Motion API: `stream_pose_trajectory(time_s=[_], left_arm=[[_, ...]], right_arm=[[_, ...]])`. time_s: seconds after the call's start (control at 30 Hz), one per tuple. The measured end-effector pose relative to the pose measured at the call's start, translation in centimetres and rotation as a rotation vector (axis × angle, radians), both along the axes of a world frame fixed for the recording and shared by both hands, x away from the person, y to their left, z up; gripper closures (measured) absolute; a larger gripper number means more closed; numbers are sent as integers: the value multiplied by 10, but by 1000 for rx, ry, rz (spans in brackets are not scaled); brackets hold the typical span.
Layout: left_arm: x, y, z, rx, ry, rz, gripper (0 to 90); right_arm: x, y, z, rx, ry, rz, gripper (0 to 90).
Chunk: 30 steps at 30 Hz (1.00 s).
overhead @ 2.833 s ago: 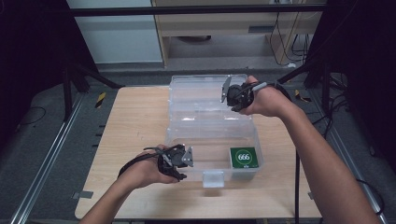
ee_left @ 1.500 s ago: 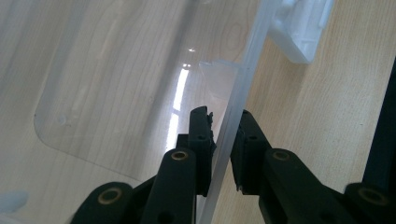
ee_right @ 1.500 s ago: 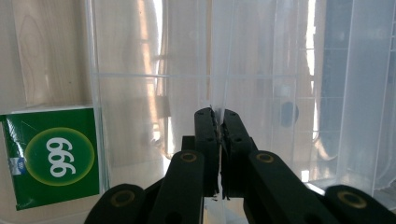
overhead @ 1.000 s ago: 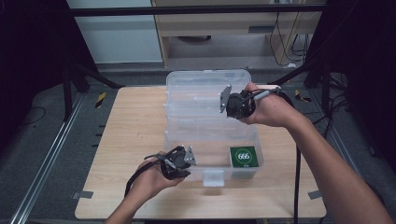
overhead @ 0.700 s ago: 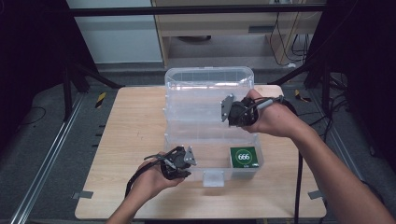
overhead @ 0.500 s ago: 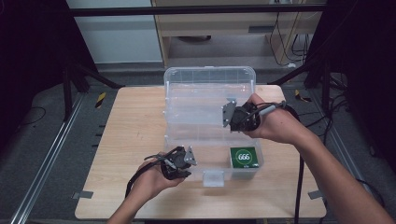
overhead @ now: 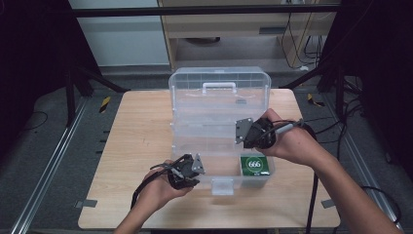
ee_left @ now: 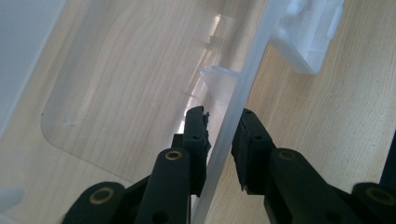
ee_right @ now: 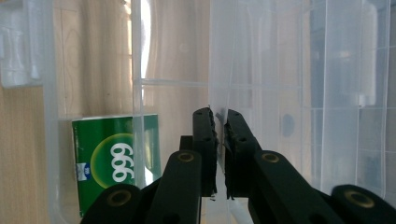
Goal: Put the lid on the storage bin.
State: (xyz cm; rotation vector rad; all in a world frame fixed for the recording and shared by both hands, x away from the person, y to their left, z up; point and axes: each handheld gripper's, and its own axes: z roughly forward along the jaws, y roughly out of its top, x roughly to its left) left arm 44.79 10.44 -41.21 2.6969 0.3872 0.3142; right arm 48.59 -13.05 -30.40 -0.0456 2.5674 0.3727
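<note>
A clear plastic storage box (overhead: 190,146) stands mid-table with its hinged lid (overhead: 219,100) raised and tilted toward me, white handle on top. My right gripper (overhead: 242,132) is shut on the lid's right edge, and in the right gripper view (ee_right: 217,114) its jaws pinch a thin clear plastic wall. My left gripper (overhead: 196,165) grips the box's near front wall. The left gripper view (ee_left: 222,116) has that wall (ee_left: 243,88) clamped between the jaws. A green packet (overhead: 254,165) marked 666 lies in the box's near right corner (ee_right: 116,163).
A white latch (overhead: 221,185) hangs from the box's front edge (ee_left: 308,37). Bare wooden tabletop (overhead: 131,131) lies left of the box. A shelf unit and cables are beyond the table's far edge. Black frame legs flank the table.
The lid has swung up from lying flat behind the box to standing raised. My right gripper came toward me with it. The left gripper stayed put.
</note>
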Motion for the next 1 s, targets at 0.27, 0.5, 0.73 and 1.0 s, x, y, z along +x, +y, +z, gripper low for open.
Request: stream_pose_trajectory(time_s=[0.27, 0.5, 0.73, 1.0], left_arm=[[-3, 0, -1, -10, 5, 17, 755], [-6, -3, -2, -23, 4, 55, 751], [-5, -2, -3, -26, -6, 38, 748], [-6, -3, -3, -15, -38, 16, 740]], right_arm=[[-7, -2, -5, 0, 12, 10, 834], [-2, -4, -4, 13, 28, 3, 835], [-7, -7, -6, 19, 40, 8, 841], [-14, -5, -9, 4, 57, 25, 842]])
